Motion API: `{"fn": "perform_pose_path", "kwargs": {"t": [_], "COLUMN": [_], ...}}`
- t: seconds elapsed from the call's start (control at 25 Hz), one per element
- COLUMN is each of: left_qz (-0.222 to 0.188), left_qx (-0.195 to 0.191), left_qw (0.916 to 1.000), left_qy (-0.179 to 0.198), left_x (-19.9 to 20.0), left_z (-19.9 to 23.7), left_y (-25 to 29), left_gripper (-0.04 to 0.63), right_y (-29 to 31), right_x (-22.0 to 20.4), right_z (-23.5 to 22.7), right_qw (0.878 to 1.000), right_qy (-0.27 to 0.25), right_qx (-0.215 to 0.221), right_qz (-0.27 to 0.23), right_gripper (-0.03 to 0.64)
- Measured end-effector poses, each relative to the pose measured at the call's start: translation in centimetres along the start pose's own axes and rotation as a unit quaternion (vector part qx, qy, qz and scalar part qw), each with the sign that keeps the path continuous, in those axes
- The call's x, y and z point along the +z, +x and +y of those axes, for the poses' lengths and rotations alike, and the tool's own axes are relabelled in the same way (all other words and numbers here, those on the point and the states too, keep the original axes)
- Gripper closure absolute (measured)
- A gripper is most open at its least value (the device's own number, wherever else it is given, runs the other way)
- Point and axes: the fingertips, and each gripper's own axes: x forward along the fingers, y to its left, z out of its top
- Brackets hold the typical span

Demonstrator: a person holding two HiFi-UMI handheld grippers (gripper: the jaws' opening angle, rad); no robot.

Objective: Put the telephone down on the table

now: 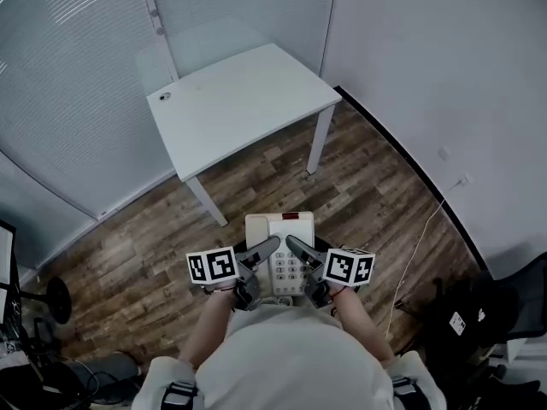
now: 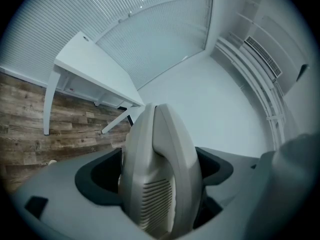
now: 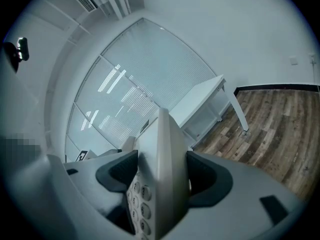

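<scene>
The left gripper (image 2: pixel 159 184) has the phone (image 2: pixel 165 144) clamped edge-on between its jaws, and the beige casing fills the middle of the view. A dark pad (image 2: pixel 97 176) presses on its left side and another (image 2: pixel 216 166) on its right. A slotted grille (image 2: pixel 152 204) shows low on the casing. The phone stands nearly upright, leaning a little to the left. Beyond it, well apart, a white table (image 2: pixel 92 66) stands on a wood floor (image 2: pixel 25 119), one leg (image 2: pixel 47 109) plain to see. Behind the table runs a window with closed blinds (image 2: pixel 150 39). To the right is a bare white wall (image 2: pixel 210 104), with a long vent (image 2: pixel 265 56) higher up.
</scene>
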Motion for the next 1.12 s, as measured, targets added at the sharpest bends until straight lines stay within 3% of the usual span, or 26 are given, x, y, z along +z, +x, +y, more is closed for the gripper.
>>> {"fn": "perform_pose_path", "kwargs": {"t": [0.48,1.12], "left_qz": [-0.006,-0.010], "left_qx": [0.012,0.016], "left_qw": [0.9999,0.9996], "left_qy": [-0.009,-0.020], "left_x": [1.0,6.8], "left_z": [0.7,3.6], "left_y": [0.7,2.4], "left_gripper": [0.169,0.169], "right_y": [1.1,6.8], "right_x": [0.9,4.6], "right_z": [-0.7,-1.4], "right_qw": [1.000,1.000], "right_qy": [0.004,0.007], "right_qx": [0.003,0.004], "right_qz": [0.015,0.027], "right_gripper": [0.301,0.301]}}
